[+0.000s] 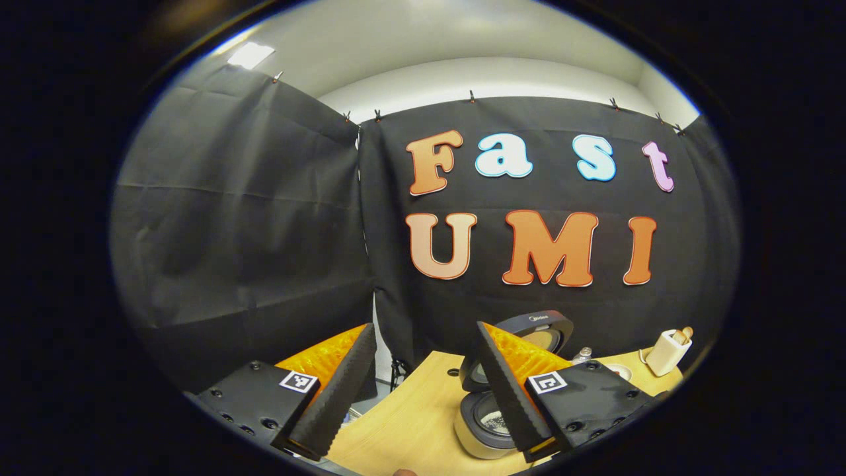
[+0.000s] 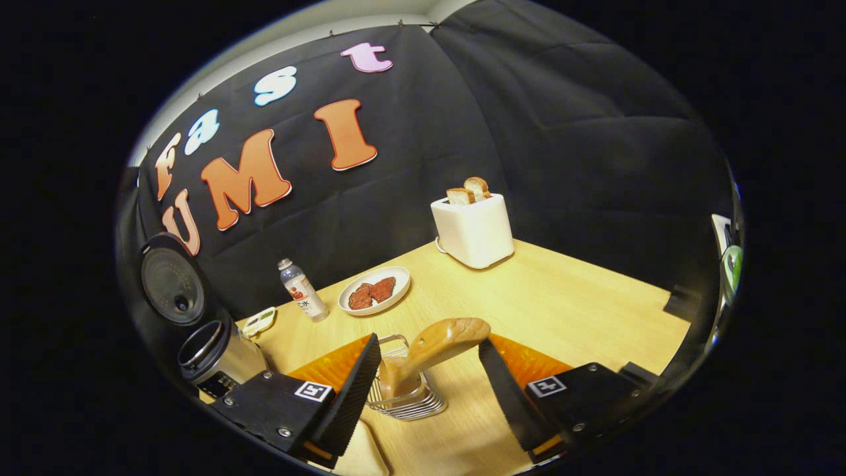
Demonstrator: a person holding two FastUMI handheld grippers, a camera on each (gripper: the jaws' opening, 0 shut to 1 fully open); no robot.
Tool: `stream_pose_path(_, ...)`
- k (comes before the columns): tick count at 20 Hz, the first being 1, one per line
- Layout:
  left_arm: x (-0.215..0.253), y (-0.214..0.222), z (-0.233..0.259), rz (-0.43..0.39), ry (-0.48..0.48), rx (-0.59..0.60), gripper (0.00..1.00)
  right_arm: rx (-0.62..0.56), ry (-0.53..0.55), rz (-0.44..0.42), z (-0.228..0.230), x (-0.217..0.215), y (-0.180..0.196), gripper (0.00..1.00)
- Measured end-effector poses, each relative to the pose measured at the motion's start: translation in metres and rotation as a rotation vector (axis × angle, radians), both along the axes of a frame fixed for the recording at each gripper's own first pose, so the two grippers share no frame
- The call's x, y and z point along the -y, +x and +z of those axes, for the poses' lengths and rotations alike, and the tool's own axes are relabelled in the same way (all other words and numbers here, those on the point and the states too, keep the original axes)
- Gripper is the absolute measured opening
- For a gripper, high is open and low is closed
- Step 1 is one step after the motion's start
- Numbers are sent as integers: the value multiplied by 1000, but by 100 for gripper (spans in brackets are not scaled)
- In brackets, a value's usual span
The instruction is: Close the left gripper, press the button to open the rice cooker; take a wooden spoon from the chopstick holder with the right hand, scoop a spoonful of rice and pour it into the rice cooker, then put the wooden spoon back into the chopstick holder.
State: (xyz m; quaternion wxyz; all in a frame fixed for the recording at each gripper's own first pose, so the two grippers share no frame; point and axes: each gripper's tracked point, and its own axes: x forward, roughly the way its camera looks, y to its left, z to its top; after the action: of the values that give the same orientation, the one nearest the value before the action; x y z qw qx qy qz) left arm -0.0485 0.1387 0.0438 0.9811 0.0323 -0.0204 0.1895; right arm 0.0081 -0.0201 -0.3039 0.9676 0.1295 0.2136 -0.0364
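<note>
Spanning the lower frame, a pale wooden table (image 2: 562, 291) meets black cloth walls. Right gripper (image 2: 429, 377) fingers stand apart, wooden spoon (image 2: 436, 344) between them in the chopstick holder (image 2: 410, 400). Left gripper (image 1: 423, 383) gapes too; the open rice cooker (image 1: 492, 423) sits lower centre.

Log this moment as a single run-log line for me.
rice cooker: lid up | wooden spoon: in chopstick holder | right gripper: open, straddling spoon, not gripping | left gripper: open, idle above table

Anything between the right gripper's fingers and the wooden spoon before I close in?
No. In the right gripper view the wooden spoon in the chopstick holder sits in the open right gripper's gap, untouched.
</note>
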Motion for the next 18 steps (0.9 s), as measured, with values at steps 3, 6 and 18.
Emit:
stream_pose_path(3,-7,5,-12,4,-31,-14,100,-27,40,-29,-2,-3,0,66)
stream_pose_path(6,-13,11,-26,11,-41,-33,99,-27,83,-4,7,-10,7,40)
stream_pose_path(18,-9,1,-22,19,-60,-20,100,-66,21,84,46,-35,27,0)
